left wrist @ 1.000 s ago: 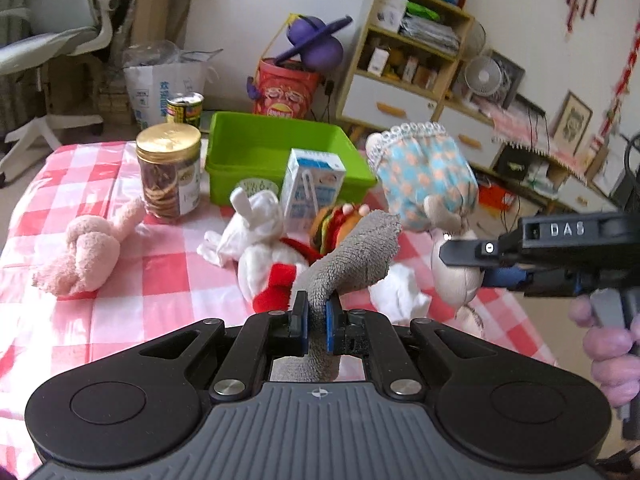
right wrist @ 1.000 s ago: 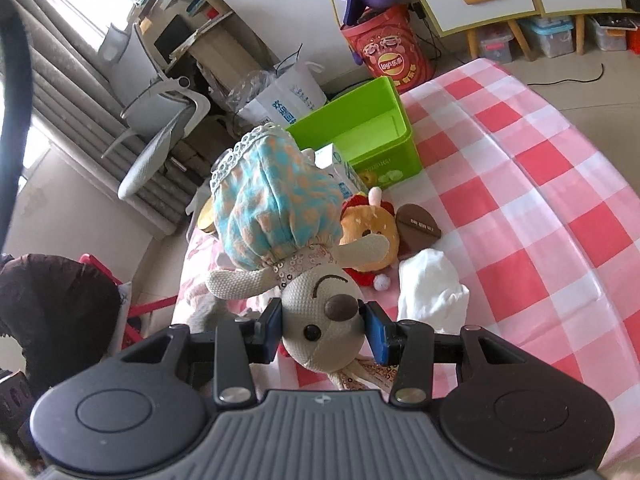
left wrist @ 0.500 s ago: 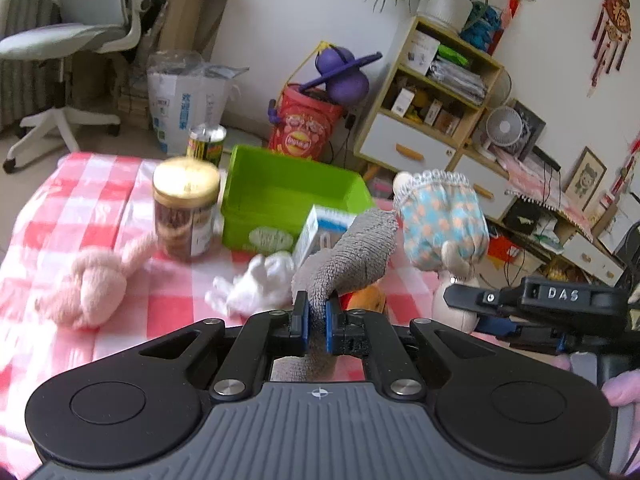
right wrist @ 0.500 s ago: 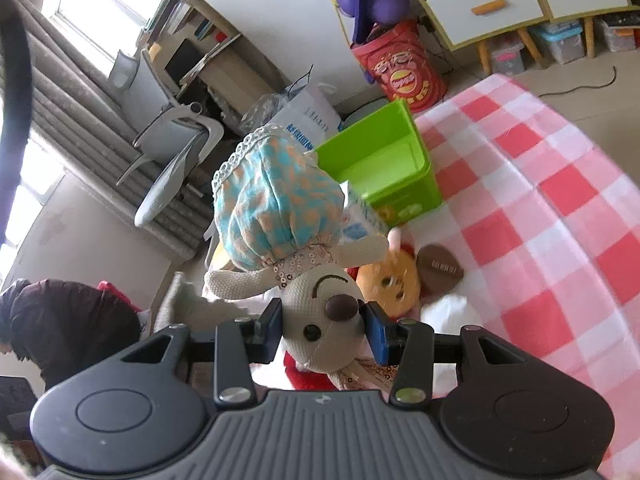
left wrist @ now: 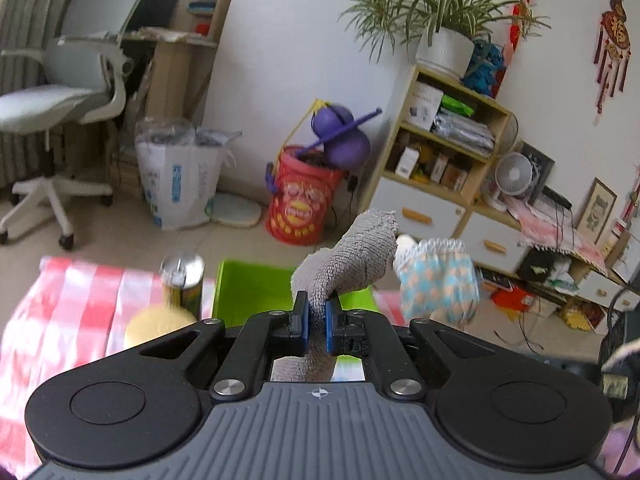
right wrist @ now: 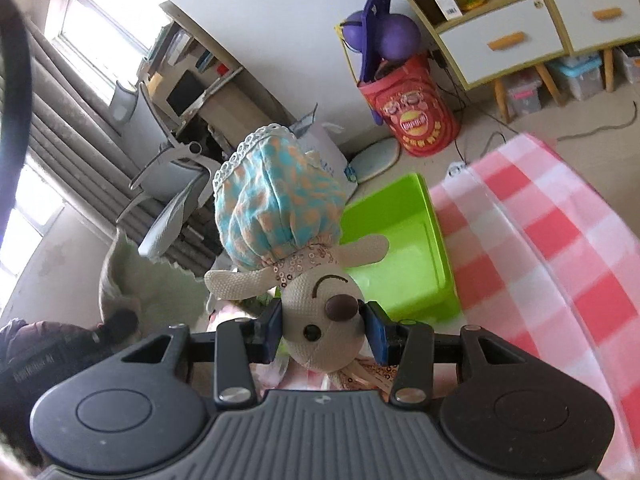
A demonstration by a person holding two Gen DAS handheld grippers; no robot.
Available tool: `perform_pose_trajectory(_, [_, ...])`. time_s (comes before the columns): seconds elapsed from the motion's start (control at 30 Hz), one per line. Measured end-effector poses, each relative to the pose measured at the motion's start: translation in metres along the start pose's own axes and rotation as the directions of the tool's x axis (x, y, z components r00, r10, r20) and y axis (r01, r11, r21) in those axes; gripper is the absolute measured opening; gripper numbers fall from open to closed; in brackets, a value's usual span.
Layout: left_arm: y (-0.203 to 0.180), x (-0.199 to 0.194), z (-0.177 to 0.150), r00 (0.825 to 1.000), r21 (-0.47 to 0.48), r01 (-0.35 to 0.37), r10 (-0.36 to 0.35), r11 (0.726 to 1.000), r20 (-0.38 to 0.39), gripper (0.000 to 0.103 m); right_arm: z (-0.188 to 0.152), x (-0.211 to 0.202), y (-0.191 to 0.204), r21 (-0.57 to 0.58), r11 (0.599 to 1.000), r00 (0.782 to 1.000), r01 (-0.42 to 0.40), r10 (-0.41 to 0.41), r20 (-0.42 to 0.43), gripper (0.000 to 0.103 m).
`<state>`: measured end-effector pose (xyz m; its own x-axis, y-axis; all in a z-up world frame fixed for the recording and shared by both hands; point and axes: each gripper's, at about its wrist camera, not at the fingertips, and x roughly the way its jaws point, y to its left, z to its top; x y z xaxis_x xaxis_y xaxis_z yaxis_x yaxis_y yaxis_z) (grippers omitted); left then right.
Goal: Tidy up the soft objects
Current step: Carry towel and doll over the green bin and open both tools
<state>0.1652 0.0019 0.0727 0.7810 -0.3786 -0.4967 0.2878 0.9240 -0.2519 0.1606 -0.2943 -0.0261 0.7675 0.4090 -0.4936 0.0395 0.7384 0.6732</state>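
- Here, the left gripper (left wrist: 316,316) is clamped on a grey plush piece (left wrist: 352,256), mid-frame above the green bin (left wrist: 248,284).
- The right gripper (right wrist: 323,330) pinches the doll's head (right wrist: 320,320); its blue-orange dress (right wrist: 276,204) rises centre-frame, left of the bin.

Both wrist views angled downward, close, sharing green bin (left wrist: 256,288) (right wrist: 404,248)

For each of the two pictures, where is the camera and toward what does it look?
Left wrist: sits on the left hand-held gripper, shut on a grey plush; faces the green bin and shelves.
Right wrist: sits on the right hand-held gripper, shut on a doll; faces the bin and checked tablecloth.
Shared: bin, doll's dress.
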Motion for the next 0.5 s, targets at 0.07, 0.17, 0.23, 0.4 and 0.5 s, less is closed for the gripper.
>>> perform_pose_trajectory(0.07, [-0.002, 0.012, 0.011, 1.000, 0.018, -0.004, 0.004, 1.000, 0.028, 0.003, 0.010, 0.014, -0.004, 0.000, 1.000, 1.000, -0.015, 0.015, 0.011, 0.018])
perform_pose_trajectory(0.17, [-0.004, 0.035, 0.021, 0.998, 0.041, 0.001, -0.003, 0.999, 0.064, 0.003, 0.023, 0.038, -0.011, 0.002, 1.000, 0.999, -0.031, 0.031, 0.018, 0.018])
perform_pose_trajectory(0.23, [-0.002, 0.054, 0.022, 0.997, 0.062, -0.007, 0.002, 0.998, 0.081, 0.003, 0.030, 0.054, -0.016, 0.011, 0.999, 0.999, -0.038, 0.038, 0.011, 0.018])
perform_pose_trajectory(0.4, [0.012, 0.114, 0.003, 0.997, 0.093, -0.068, 0.070, 0.993, -0.013, 0.003, 0.039, 0.094, -0.030, 0.000, 1.000, 1.000, -0.014, 0.014, -0.020, 0.018])
perform_pose_trajectory(0.5, [0.024, 0.152, -0.020, 0.980, 0.129, -0.121, 0.140, 0.984, -0.145, 0.003, 0.036, 0.118, -0.040, -0.005, 1.000, 0.998, 0.028, -0.028, -0.062, 0.018])
